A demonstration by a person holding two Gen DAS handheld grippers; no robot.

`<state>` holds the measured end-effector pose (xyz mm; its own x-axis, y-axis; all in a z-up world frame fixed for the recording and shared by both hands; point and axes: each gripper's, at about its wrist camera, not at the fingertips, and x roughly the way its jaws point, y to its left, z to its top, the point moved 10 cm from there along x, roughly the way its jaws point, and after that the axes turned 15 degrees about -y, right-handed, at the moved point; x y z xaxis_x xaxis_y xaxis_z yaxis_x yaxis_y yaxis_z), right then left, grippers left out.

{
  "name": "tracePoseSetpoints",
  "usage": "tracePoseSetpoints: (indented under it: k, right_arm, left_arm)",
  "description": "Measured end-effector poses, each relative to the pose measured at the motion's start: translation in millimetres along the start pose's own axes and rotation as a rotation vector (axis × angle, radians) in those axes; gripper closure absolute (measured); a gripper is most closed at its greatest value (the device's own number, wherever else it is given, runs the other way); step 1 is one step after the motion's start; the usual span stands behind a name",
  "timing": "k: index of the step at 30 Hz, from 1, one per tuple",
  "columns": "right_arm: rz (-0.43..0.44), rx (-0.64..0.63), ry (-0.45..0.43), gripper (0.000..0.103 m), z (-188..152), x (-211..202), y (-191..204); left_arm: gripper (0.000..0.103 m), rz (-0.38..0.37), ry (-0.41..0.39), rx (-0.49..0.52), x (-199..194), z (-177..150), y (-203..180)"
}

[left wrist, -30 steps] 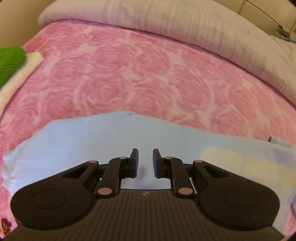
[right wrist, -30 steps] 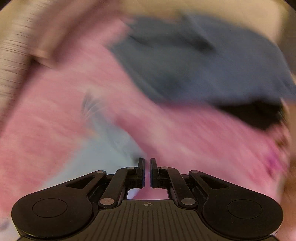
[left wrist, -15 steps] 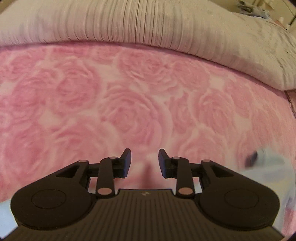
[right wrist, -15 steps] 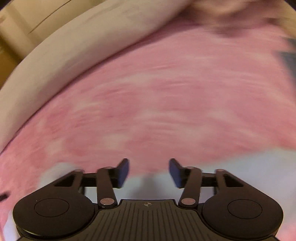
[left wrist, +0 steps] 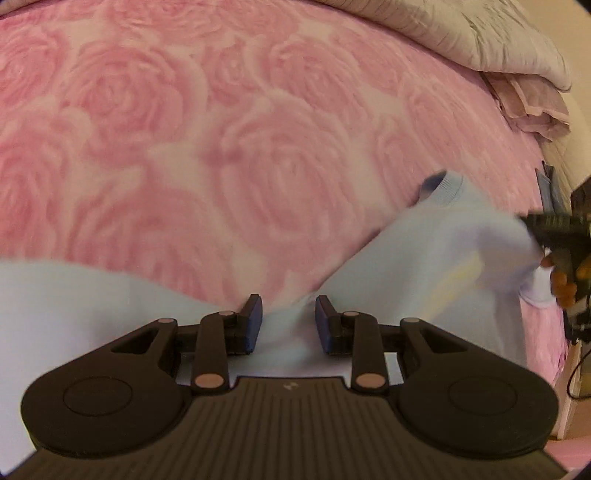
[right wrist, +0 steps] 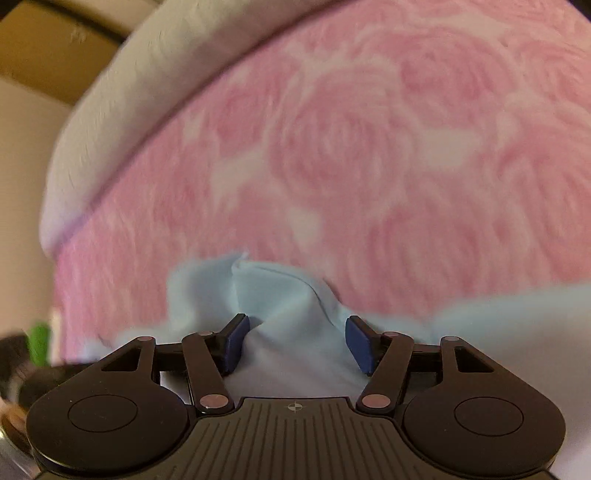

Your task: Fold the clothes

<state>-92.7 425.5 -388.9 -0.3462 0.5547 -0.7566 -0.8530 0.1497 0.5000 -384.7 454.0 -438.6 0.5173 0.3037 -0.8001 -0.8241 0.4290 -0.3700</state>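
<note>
Hovering unclenched, left gripper (left wrist: 288, 319) and widening right gripper (right wrist: 293, 345) over soft, limp light-blue garment (right wrist: 288, 295); pinch bunched edge folds.

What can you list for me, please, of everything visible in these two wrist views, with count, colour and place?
Garment: one, light blue with a pale yellow print, lying on the blanket under both grippers.
Blanket: one, pink with a rose pattern, covering the bed.
Duvet: one, pale grey-white, bunched along the bed's far edge.
Green item: one, at the right wrist view's left edge; too blurred to identify.
Left gripper: one, black with blue pads, open, a ridge of the garment between the pads.
Right gripper: one, black with blue pads, jaws opening, bunched garment between them.
</note>
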Motion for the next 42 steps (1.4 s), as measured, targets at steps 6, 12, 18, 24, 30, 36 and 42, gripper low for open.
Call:
tracePoseSetpoints:
  k: [6, 12, 18, 24, 30, 36, 42]
  right_arm:
    - [-0.069, -0.42, 0.039, 0.042, -57, -22, 21]
    - [-0.067, -0.587, -0.006, 0.032, -38, -15, 31]
    - [0.026, -0.705, 0.045, 0.037, -55, -9, 44]
    - [0.02, -0.798, 0.05, 0.089, -66, -17, 46]
    - [-0.012, -0.867, -0.087, 0.094, -41, -41, 58]
    - [-0.079, -0.801, -0.522, 0.094, 43, -103, 77]
    - [-0.294, -0.708, -0.251, 0.053, 45, -48, 38]
  left_arm:
    - [0.076, 0.011, -0.038, 0.117, -8, -7, -13]
    - [0.076, -0.028, 0.014, 0.254, -1, -5, -23]
    - [0.073, -0.133, 0.064, 0.274, -10, -15, -30]
    - [0.063, -0.162, 0.074, 0.325, -4, -24, -40]
    - [0.093, -0.072, -0.038, 0.442, -9, -7, -52]
    - [0.099, 0.108, -0.553, 0.487, -84, 77, -73]
    - [0.071, 0.117, -0.318, 0.337, -41, 61, -46]
